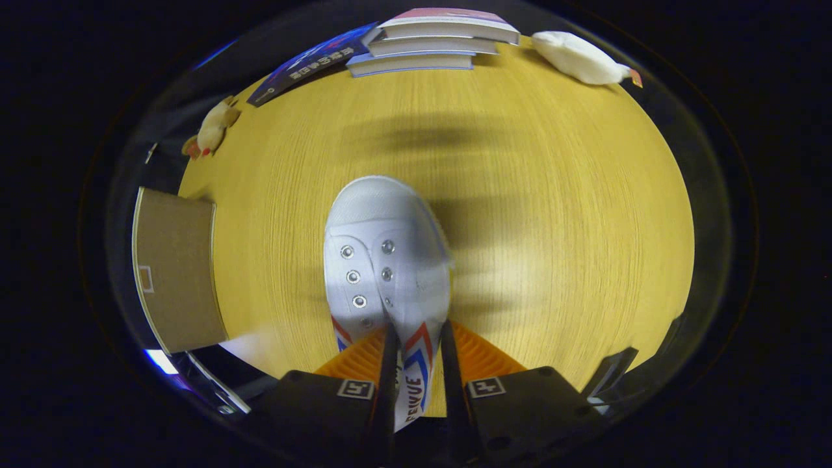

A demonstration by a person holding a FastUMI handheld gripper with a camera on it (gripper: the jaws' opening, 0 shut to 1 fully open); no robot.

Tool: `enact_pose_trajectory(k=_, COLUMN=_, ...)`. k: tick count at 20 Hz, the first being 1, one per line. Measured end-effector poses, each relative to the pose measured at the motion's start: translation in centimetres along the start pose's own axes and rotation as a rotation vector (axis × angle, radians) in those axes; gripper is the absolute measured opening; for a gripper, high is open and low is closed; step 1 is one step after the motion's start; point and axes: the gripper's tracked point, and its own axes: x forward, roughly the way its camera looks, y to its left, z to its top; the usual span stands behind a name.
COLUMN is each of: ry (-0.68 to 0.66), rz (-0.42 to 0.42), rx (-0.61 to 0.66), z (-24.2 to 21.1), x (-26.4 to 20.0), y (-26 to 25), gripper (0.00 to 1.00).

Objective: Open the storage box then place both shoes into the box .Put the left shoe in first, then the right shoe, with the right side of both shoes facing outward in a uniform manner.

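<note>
The claw (417, 364) grips a white canvas shoe (385, 260) by its side wall, toe forward above the worktop (552, 214). Likely next: carrying it toward the cardboard storage box (175, 273) at the worktop's left edge.

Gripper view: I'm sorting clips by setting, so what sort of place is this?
Likely a staged tabletop: a wooden table holding stacked books, two plush toys and a cardboard box. The gripper is shut on a white shoe.
</note>
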Motion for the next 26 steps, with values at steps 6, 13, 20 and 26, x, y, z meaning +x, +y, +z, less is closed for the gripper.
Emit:
enact_pose_trajectory(k=6, ry=-0.046, rz=0.077, rx=0.066, z=-0.7, x=-2.0, y=1.8, gripper=0.13)
enact_pose_trajectory(k=13, ry=-0.163, rz=0.248, rx=0.075, z=1.6, x=-10.3, y=11.4, gripper=0.13)
enact_pose_trajectory(k=20, ry=-0.251, rz=0.402, rx=0.060, z=4.1, x=-17.8, y=23.5, gripper=0.13)
enact_pose_trajectory(k=26, ry=-0.199, rz=0.443, rx=0.053, z=2.9, x=-18.3, y=32.0, gripper=0.13)
